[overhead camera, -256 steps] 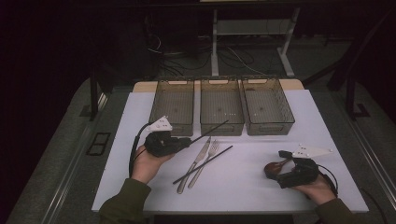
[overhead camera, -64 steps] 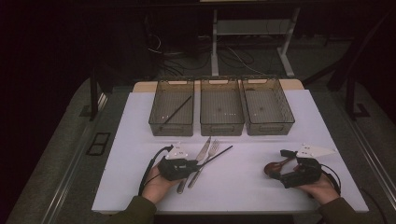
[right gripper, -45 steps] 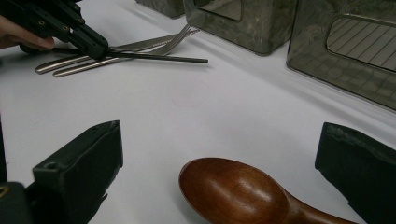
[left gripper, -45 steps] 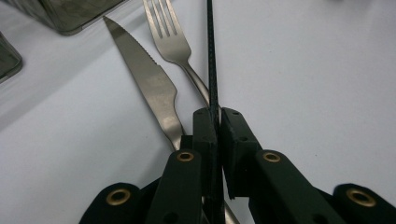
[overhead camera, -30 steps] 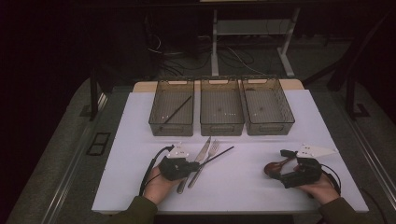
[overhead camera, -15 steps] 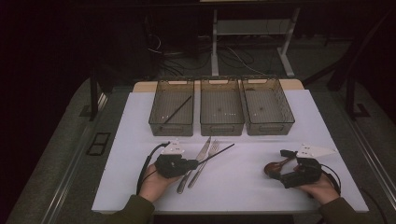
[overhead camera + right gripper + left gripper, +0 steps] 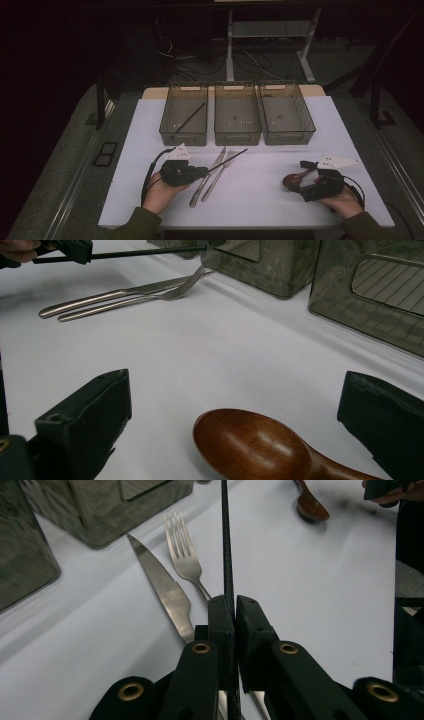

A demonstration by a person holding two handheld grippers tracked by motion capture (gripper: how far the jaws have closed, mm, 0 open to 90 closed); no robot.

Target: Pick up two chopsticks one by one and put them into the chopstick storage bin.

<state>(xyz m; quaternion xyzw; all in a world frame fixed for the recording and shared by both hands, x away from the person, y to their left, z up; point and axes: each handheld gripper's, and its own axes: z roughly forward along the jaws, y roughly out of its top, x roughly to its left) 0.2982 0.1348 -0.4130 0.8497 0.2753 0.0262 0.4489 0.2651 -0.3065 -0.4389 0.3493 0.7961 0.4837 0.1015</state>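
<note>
The left gripper (image 7: 234, 605) has its fingers pinching a thin black chopstick (image 7: 226, 545), which runs straight out from between them and, in the high view, slants up and to the right from the gripper (image 7: 202, 172) toward the middle bin (image 7: 237, 135), its far tip lifted off the white bench (image 7: 260, 190). Just under and beside the chopstick lie a steel knife (image 7: 162, 587) and a steel fork (image 7: 184, 560), side by side and touching along their handles, both flat on the bench in front of the three smoky plastic bins. The left bin (image 7: 184, 136) holds another black chopstick (image 7: 190, 117) lying on a diagonal (the other two bins look bare but for small specks). Well apart on the right, the right gripper (image 7: 235, 425) rests low with its fingers spread, a brown wooden spoon (image 7: 255, 447) lying bowl-up on the bench between them without being pressed from either side.
</note>
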